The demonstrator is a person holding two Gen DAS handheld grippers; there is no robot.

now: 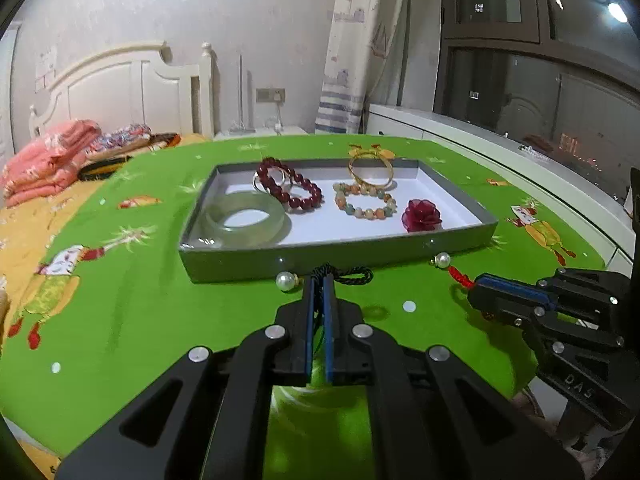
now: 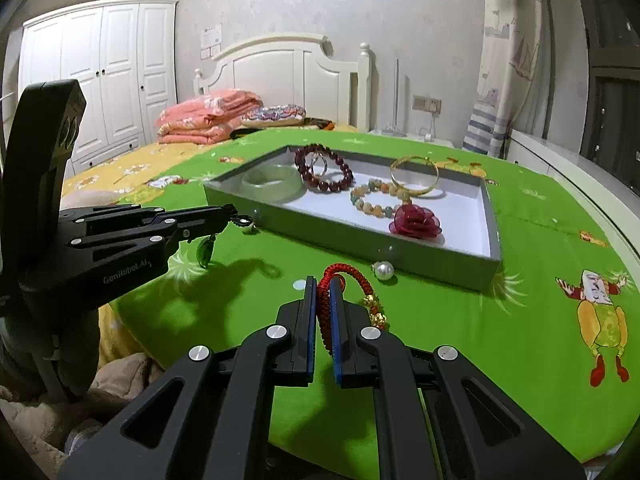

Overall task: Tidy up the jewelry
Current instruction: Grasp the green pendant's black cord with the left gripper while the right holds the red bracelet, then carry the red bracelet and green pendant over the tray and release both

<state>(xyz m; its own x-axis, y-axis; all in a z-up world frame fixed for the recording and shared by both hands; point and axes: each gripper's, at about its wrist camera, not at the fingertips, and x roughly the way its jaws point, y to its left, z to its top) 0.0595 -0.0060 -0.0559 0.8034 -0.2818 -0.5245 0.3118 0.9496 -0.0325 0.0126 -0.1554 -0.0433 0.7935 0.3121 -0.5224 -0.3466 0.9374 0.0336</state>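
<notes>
Gripping red cord [image 2: 352, 276], black cord [image 1: 352, 274] (labels "GenRobot.AI", "DAS")

Setting: home bedroom. White bed headboard [image 2: 280, 64] with folded pink quilts [image 2: 208, 116] beyond the table's far edge; white wardrobe [image 2: 100, 76] at left; patterned curtain [image 1: 360, 48] beside dark window [image 1: 540, 80]. Table under green cartoon-print cloth [image 2: 540, 240].

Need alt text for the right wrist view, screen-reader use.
The right claw is shut on a red braided cord just above a green tablecloth. Ahead, a grey tray holds bracelets, a pale bangle and a red fabric flower; a pearl lies outside it. The left claw grips a dark cord.
</notes>
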